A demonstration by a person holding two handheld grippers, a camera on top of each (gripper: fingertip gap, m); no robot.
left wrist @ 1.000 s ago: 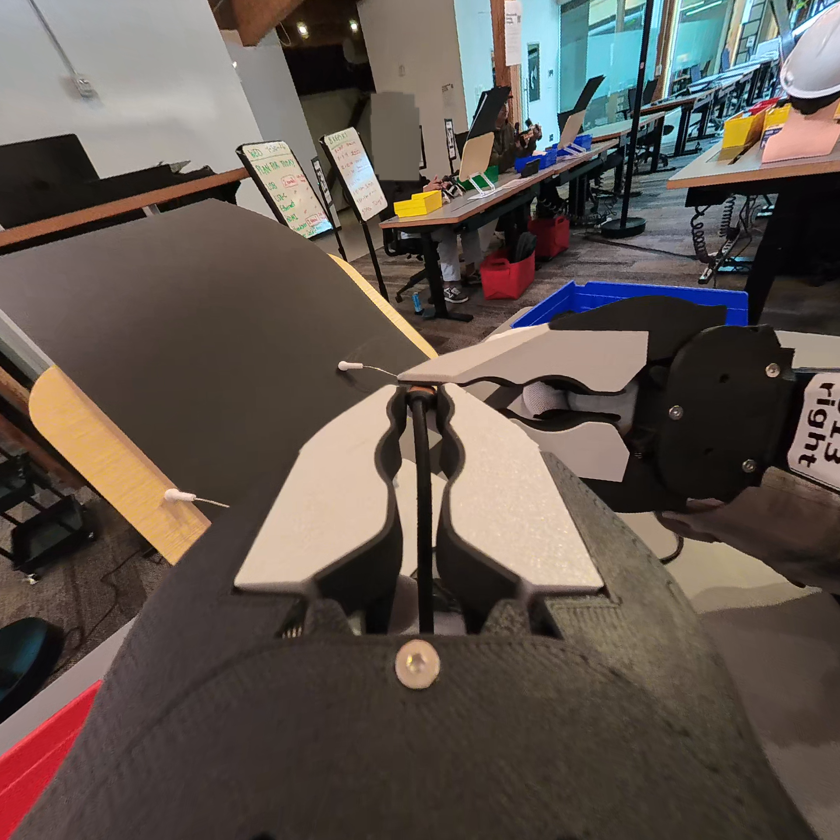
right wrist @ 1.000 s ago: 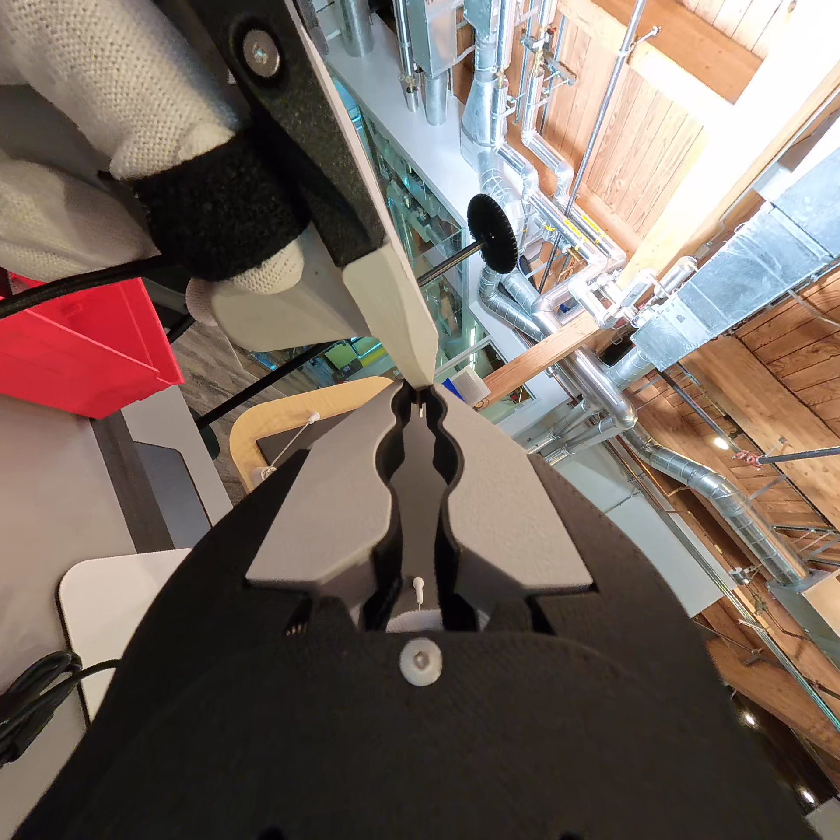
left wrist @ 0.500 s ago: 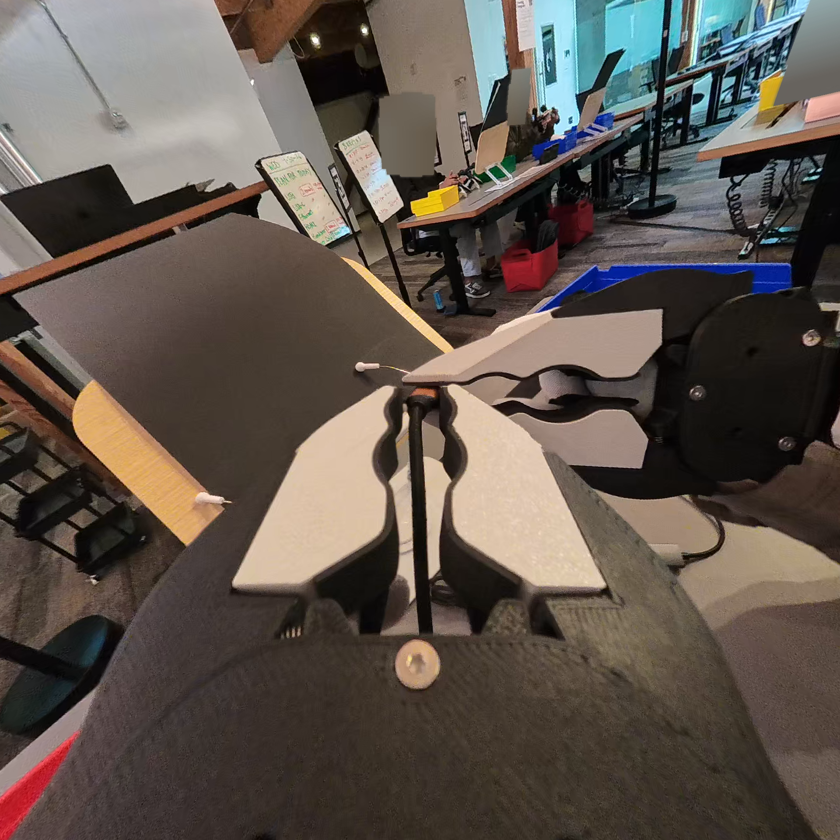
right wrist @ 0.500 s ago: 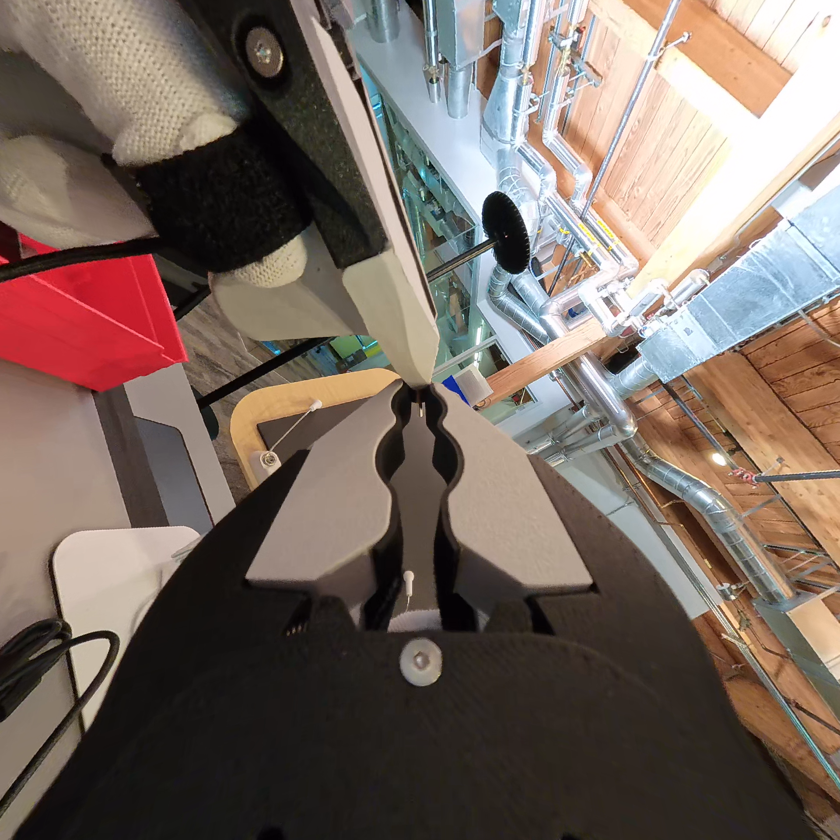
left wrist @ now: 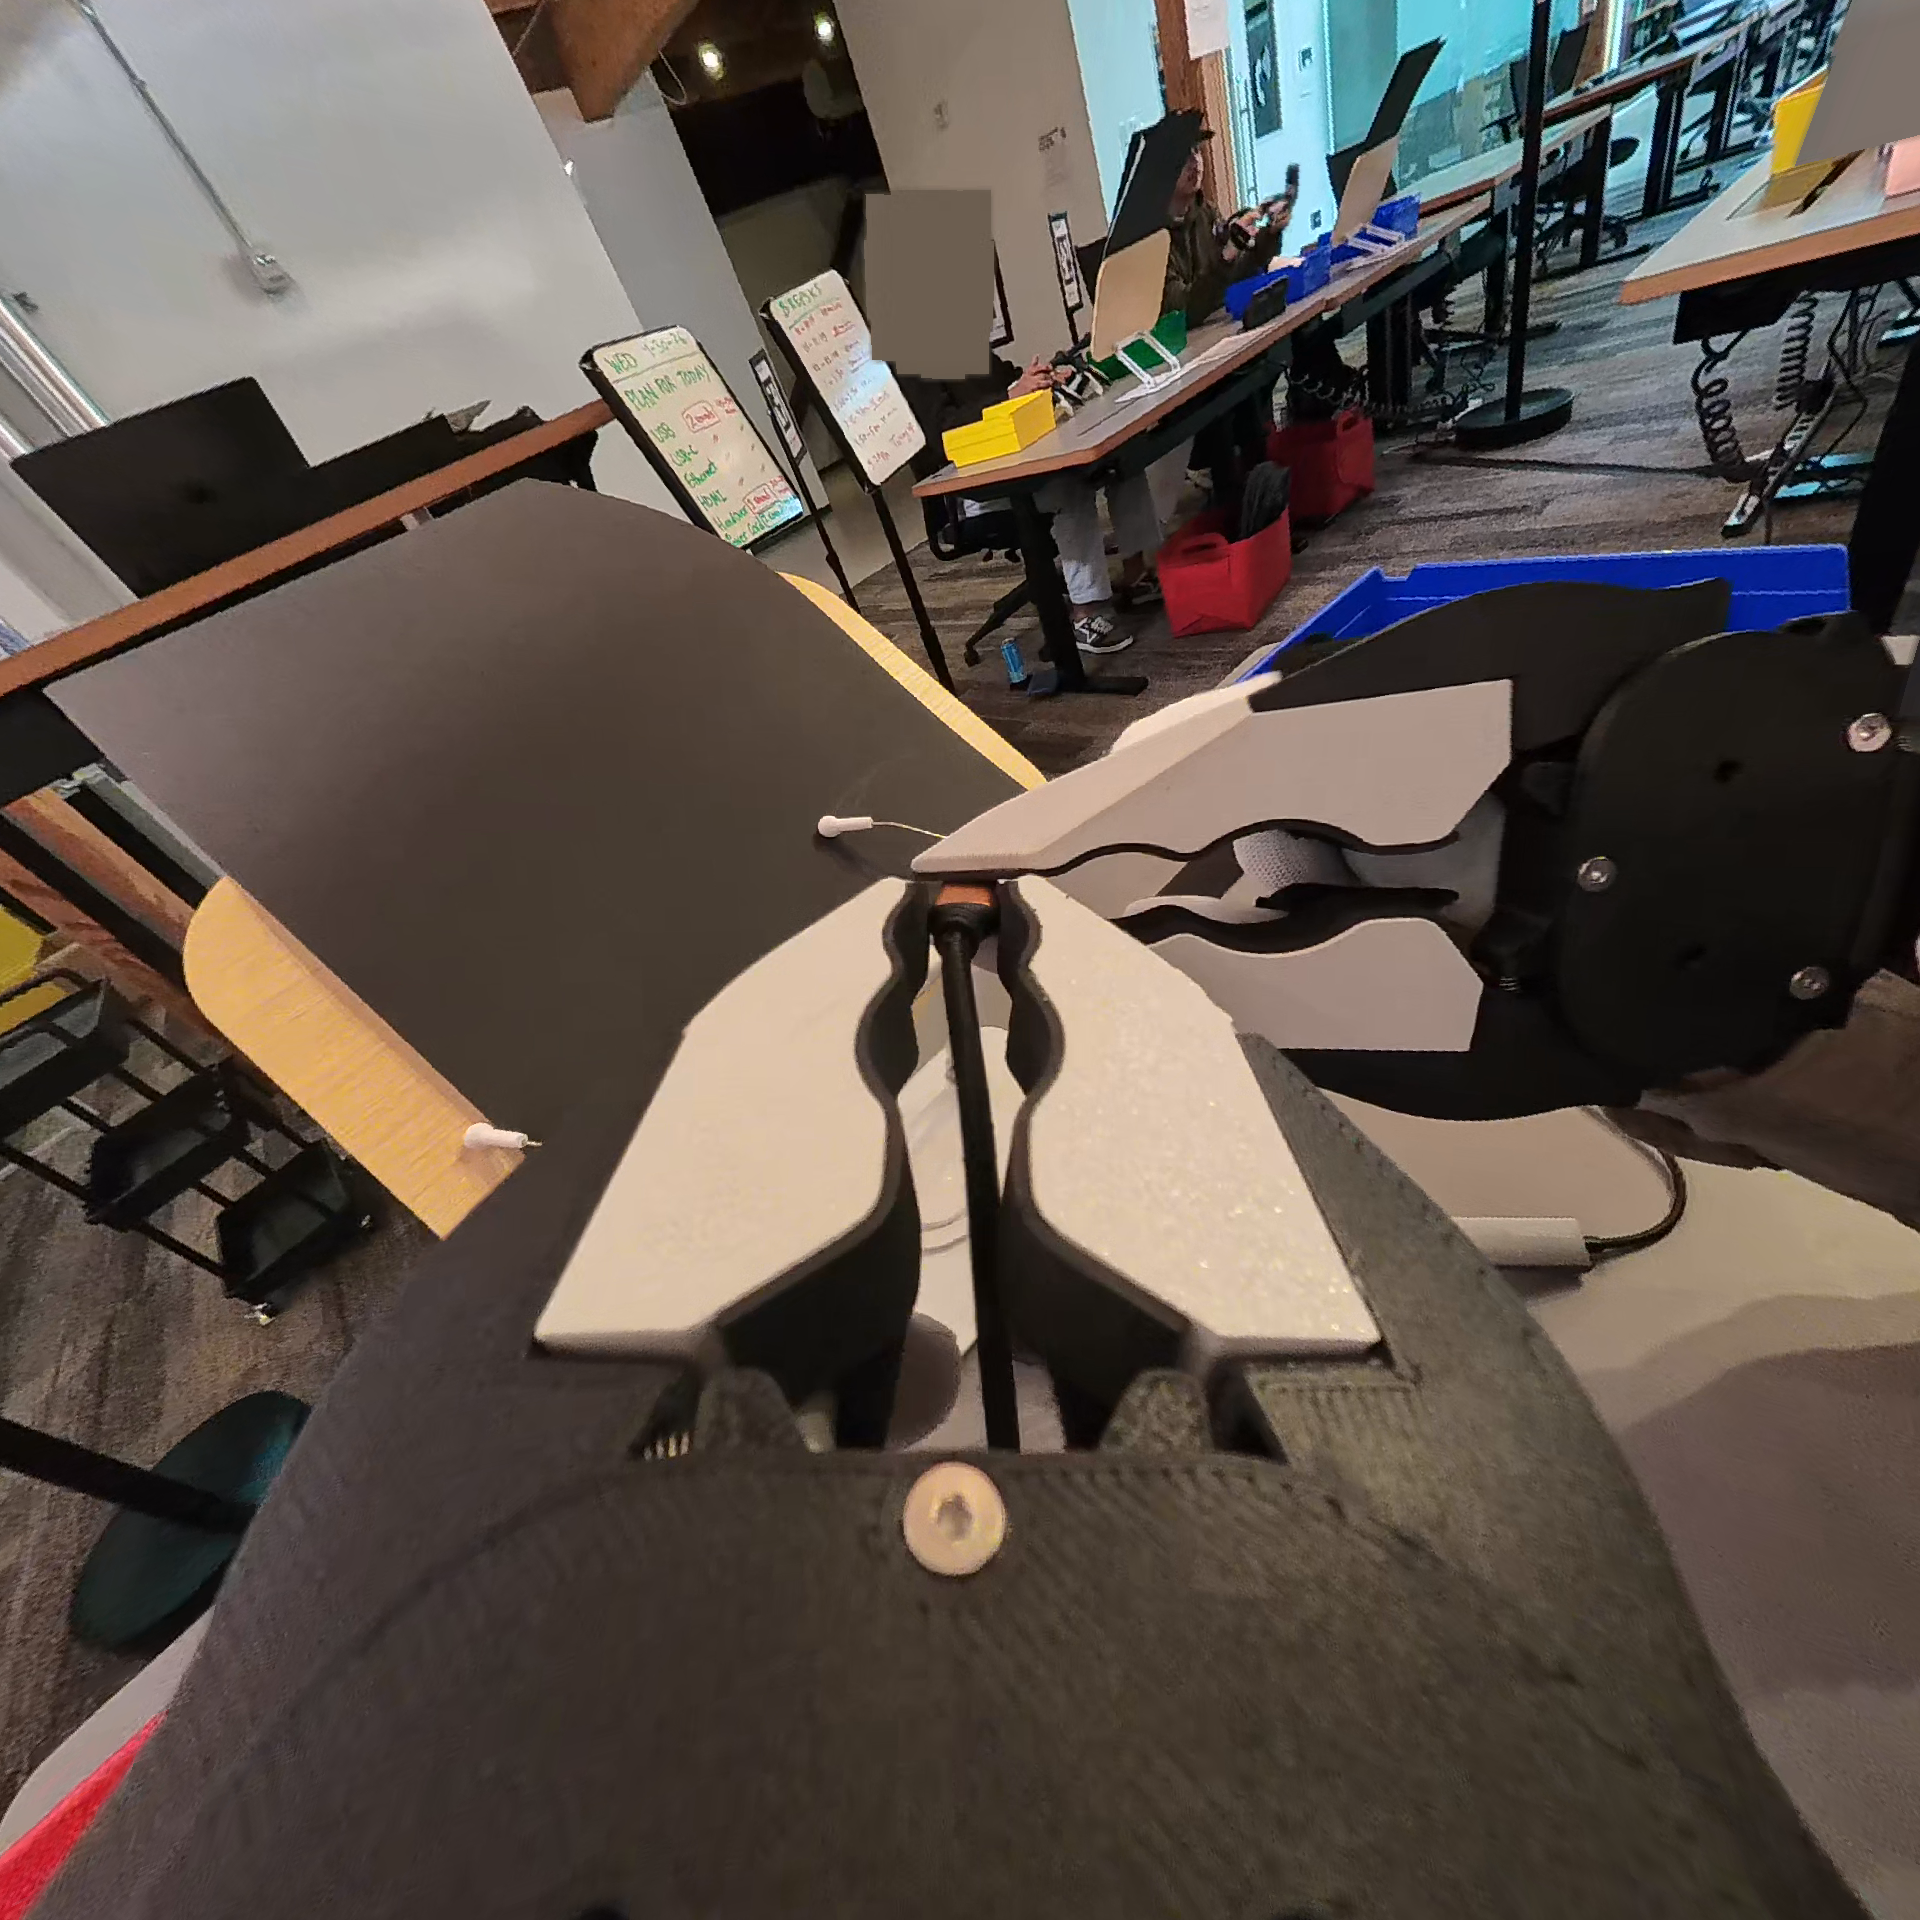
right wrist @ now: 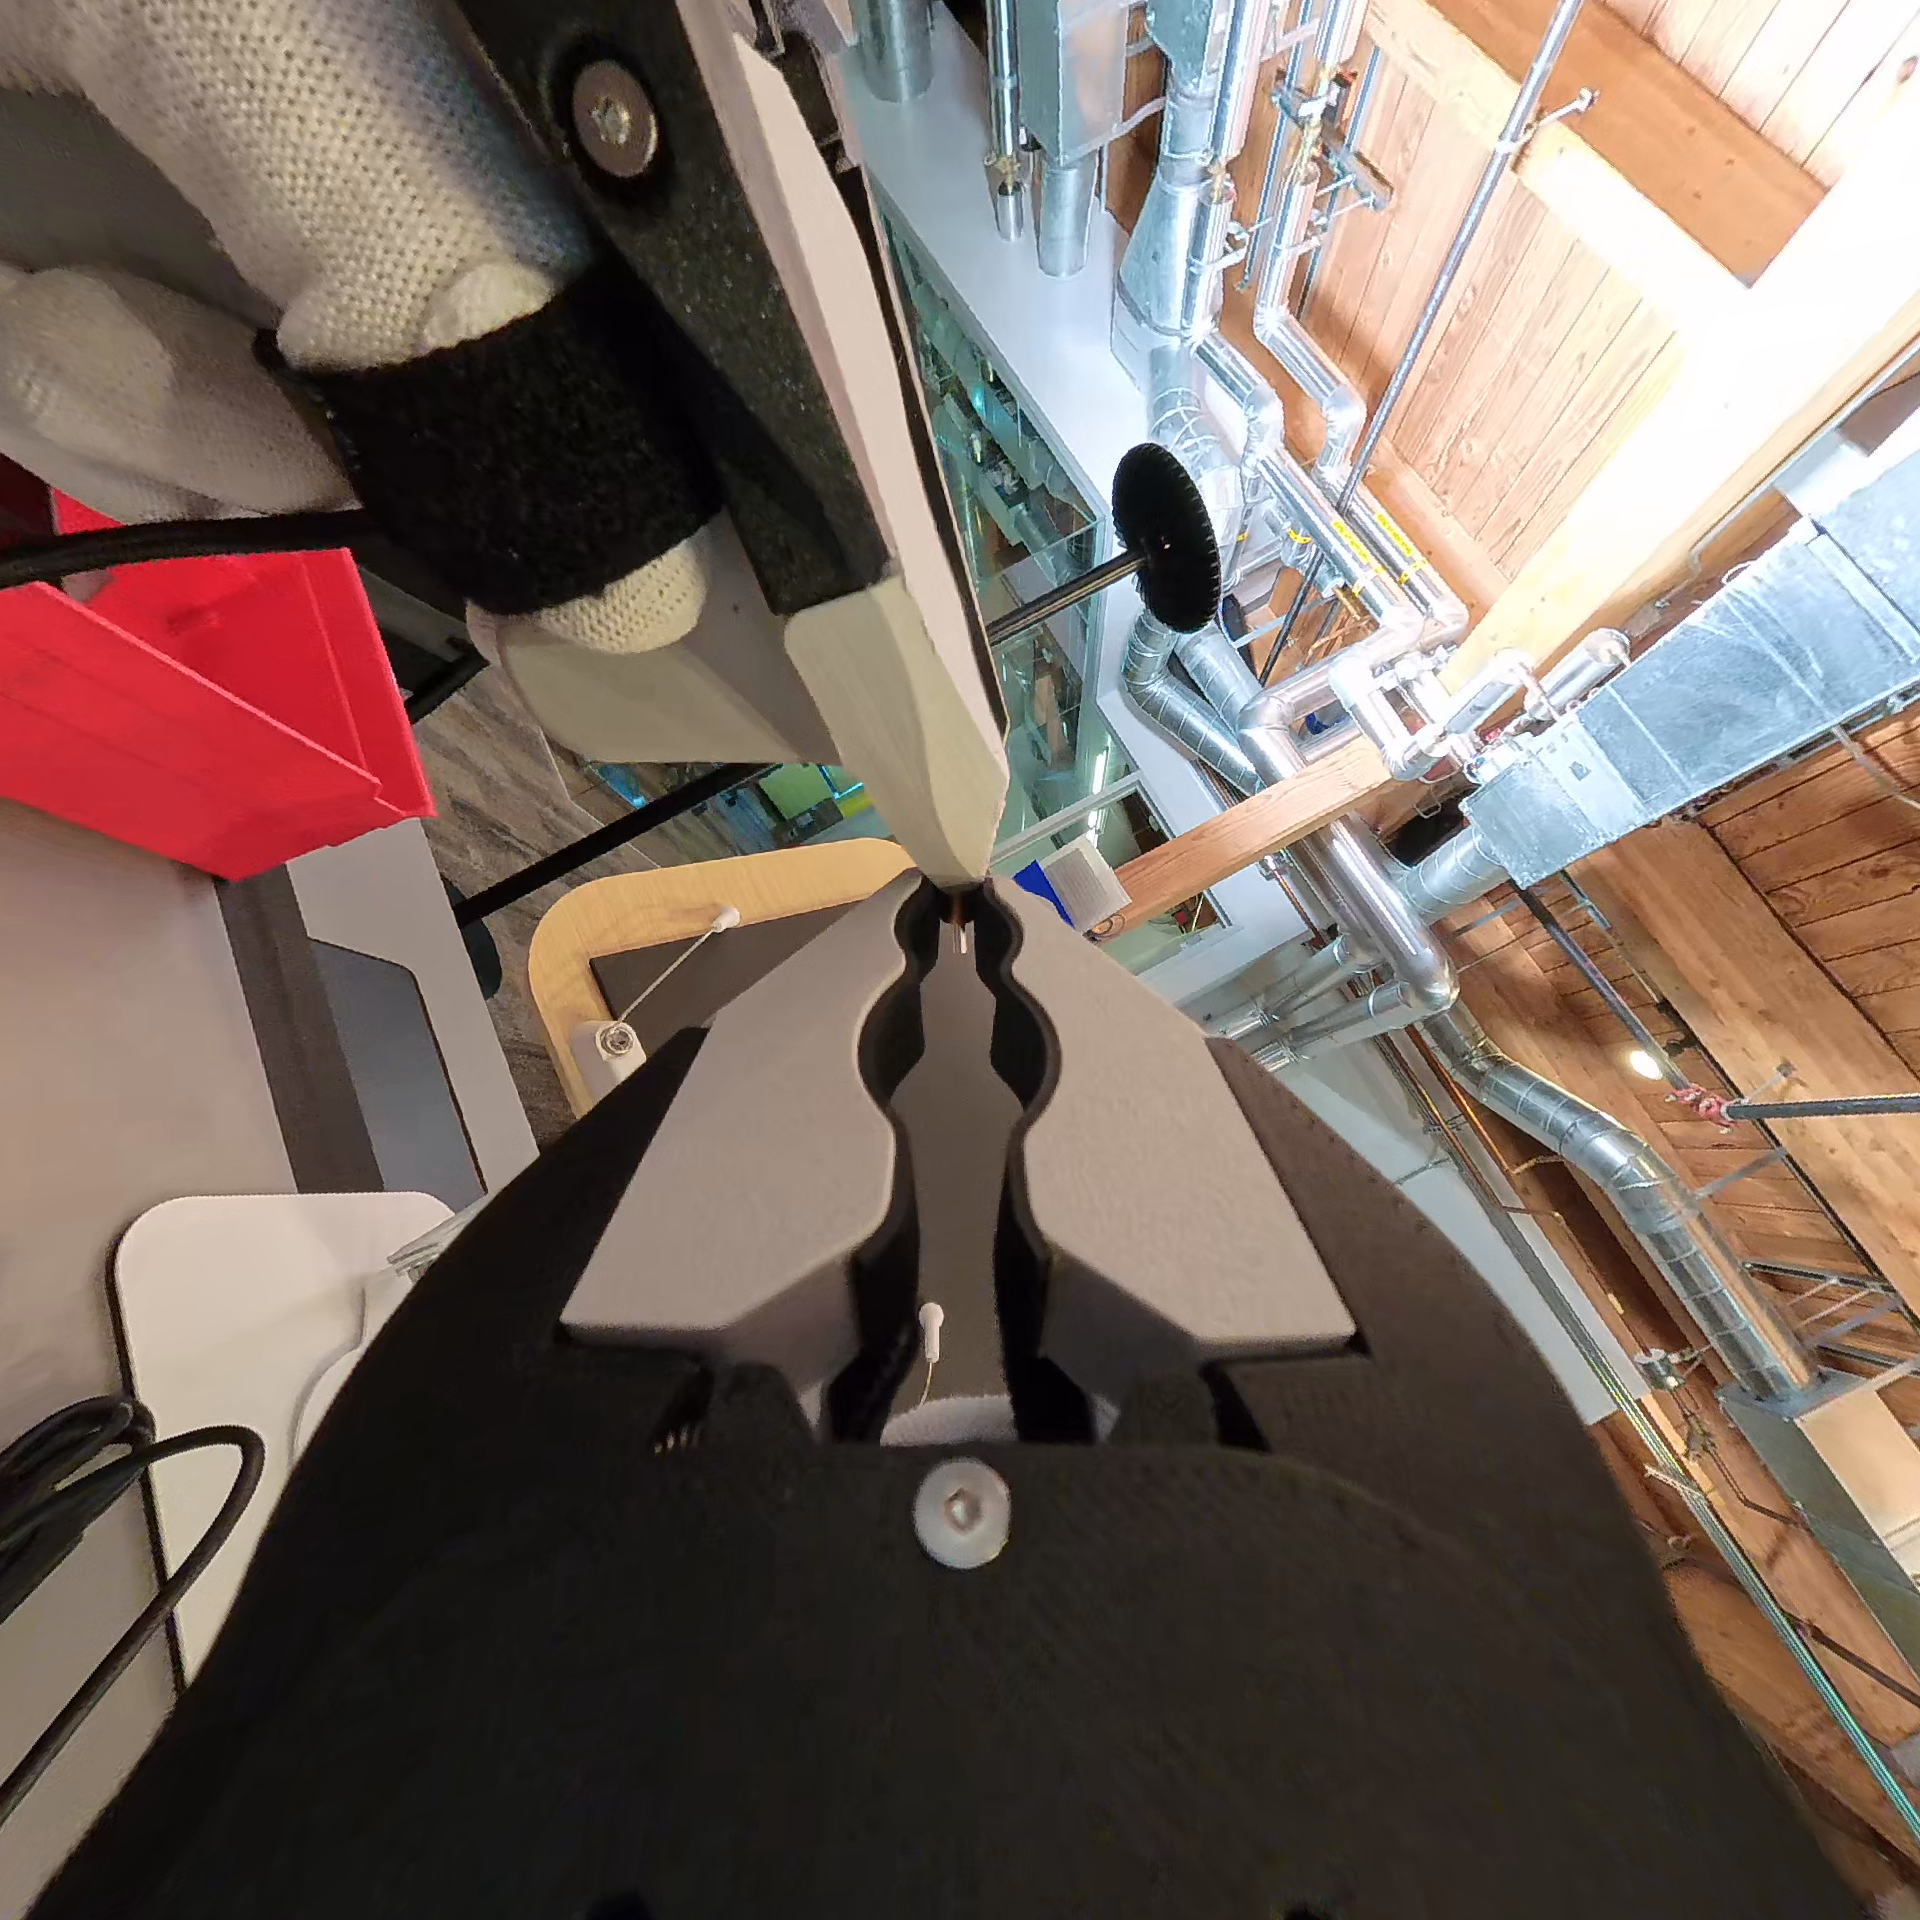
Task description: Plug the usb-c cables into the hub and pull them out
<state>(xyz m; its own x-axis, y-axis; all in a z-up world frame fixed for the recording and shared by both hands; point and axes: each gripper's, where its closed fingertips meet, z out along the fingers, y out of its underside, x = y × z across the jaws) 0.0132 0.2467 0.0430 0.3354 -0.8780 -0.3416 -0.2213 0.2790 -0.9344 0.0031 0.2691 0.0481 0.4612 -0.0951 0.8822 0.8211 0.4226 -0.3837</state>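
The left claw [left wrist: 961, 899] pinches a black cable [left wrist: 977, 1143], the right claw [right wrist: 961, 914] its plug tip; a blue bin's [left wrist: 1558, 592] contents are hidden.

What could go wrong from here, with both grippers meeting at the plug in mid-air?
1. The left gripper pinches the cable only at the orange-collared plug, at the very fingertips; a slight twist could let it slip.
2. The right gripper is closed at the same spot, its tips touching the left's. Pulling apart unevenly could bend the plug.
3. Neither view shows the hub, so lining up for insertion is blind for now.
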